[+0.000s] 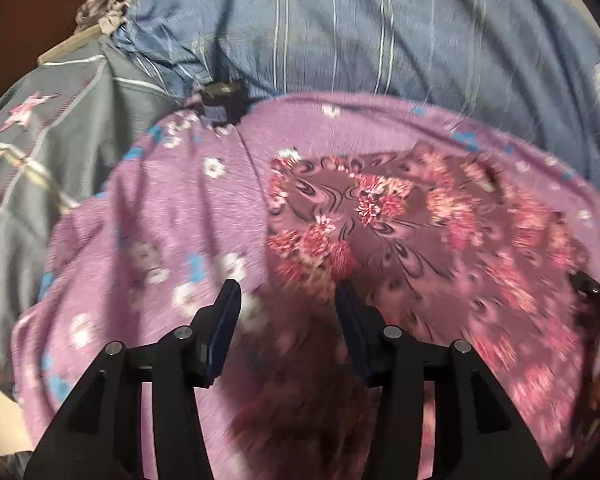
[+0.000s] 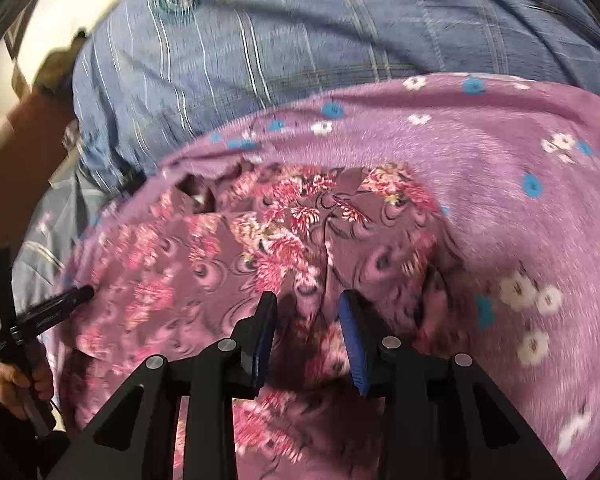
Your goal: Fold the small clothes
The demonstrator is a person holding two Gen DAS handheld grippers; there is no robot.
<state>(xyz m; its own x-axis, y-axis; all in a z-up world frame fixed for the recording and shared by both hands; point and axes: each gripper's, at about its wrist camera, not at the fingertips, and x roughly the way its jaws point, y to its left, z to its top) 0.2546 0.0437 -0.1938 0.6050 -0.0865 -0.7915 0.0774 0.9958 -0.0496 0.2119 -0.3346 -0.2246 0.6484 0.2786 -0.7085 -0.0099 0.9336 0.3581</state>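
Observation:
A small maroon garment (image 1: 400, 216) printed with pink flowers lies crumpled on a lilac cloth (image 1: 172, 208) dotted with white and blue flowers. My left gripper (image 1: 287, 298) hovers over the garment's near left edge, jaws apart, with no cloth pinched between the pads. In the right wrist view the same garment (image 2: 260, 240) spreads ahead of my right gripper (image 2: 307, 306), which stands open just above a raised fold. The fingers (image 2: 60, 306) of the left gripper reach the garment's left edge there, held by a hand (image 2: 12, 380). Both views are blurred.
Blue striped bedding (image 1: 340, 32) bulges behind the lilac cloth. A grey cover with a pink star (image 1: 32, 112) lies at the left, with dark wood beyond. A small black object (image 1: 224, 96) sits at the lilac cloth's far edge. A grey cloth bundle (image 1: 104, 8) rests at the back left.

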